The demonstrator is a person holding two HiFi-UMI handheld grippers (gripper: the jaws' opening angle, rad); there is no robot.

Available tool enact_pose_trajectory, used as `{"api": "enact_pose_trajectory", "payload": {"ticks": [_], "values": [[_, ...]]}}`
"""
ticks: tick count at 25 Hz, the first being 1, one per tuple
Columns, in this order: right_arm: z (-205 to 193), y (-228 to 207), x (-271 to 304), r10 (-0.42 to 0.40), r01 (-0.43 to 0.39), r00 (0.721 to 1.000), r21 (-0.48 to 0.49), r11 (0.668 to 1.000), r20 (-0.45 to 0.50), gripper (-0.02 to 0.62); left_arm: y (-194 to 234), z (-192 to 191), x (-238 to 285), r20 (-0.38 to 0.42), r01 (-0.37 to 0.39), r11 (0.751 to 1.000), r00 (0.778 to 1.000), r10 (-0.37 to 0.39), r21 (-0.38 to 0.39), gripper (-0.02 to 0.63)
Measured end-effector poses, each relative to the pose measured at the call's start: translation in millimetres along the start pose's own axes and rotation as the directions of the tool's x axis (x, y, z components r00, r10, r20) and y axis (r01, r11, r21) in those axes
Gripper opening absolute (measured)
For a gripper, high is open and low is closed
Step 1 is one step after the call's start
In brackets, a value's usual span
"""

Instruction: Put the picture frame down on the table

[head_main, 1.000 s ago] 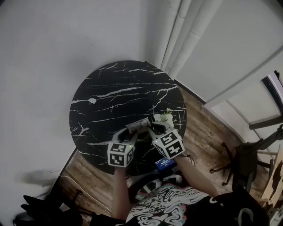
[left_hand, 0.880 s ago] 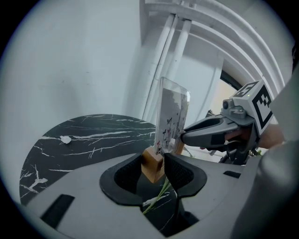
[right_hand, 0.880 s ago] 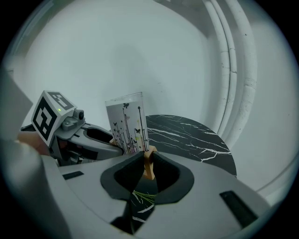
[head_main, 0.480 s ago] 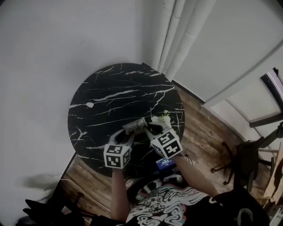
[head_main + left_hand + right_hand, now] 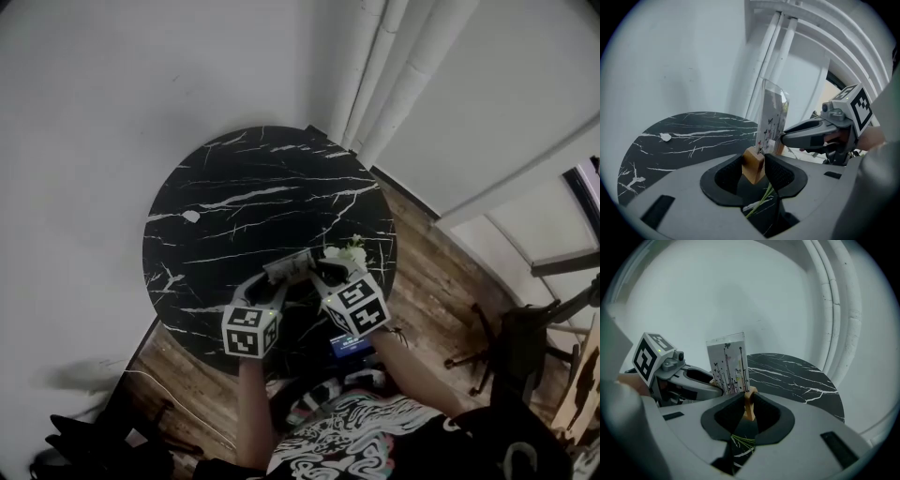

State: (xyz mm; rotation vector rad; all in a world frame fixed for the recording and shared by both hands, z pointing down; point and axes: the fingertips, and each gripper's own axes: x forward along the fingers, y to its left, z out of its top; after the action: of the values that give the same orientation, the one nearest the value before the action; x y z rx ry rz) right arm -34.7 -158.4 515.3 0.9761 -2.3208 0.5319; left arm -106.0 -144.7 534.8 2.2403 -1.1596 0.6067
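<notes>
The picture frame (image 5: 772, 119) is a clear upright panel with small printed flowers, set in a light wooden base (image 5: 753, 167). It hangs above the near part of the round black marble table (image 5: 244, 202). My left gripper (image 5: 755, 169) is shut on one end of the wooden base. My right gripper (image 5: 748, 409) is shut on the other end (image 5: 749, 405), with the panel (image 5: 727, 363) rising in front of it. In the head view the frame (image 5: 292, 265) sits between both grippers, the left gripper (image 5: 272, 289) and the right gripper (image 5: 323, 278).
A small bunch of white flowers (image 5: 348, 249) lies on the table by the right gripper; green stems (image 5: 741, 441) show below the jaws. A white scrap (image 5: 191, 216) lies at the table's left. White wall and pipes (image 5: 389, 66) stand behind. A chair base (image 5: 497, 342) is on the wooden floor.
Both grippers and the frame have stayed together over the table's near edge, shifting only slightly; the view itself wobbled.
</notes>
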Motion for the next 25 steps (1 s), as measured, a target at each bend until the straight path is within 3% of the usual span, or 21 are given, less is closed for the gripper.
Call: {"api": "enact_pose_trajectory", "payload": {"ticks": [25], "values": [[-29, -1, 42, 0.079, -0.080, 0.993, 0.002, 0.997, -0.091, 0.061, 23, -35, 21, -0.079, -0.017, 0.999, 0.997, 0.013, -0.049, 0.161]]}}
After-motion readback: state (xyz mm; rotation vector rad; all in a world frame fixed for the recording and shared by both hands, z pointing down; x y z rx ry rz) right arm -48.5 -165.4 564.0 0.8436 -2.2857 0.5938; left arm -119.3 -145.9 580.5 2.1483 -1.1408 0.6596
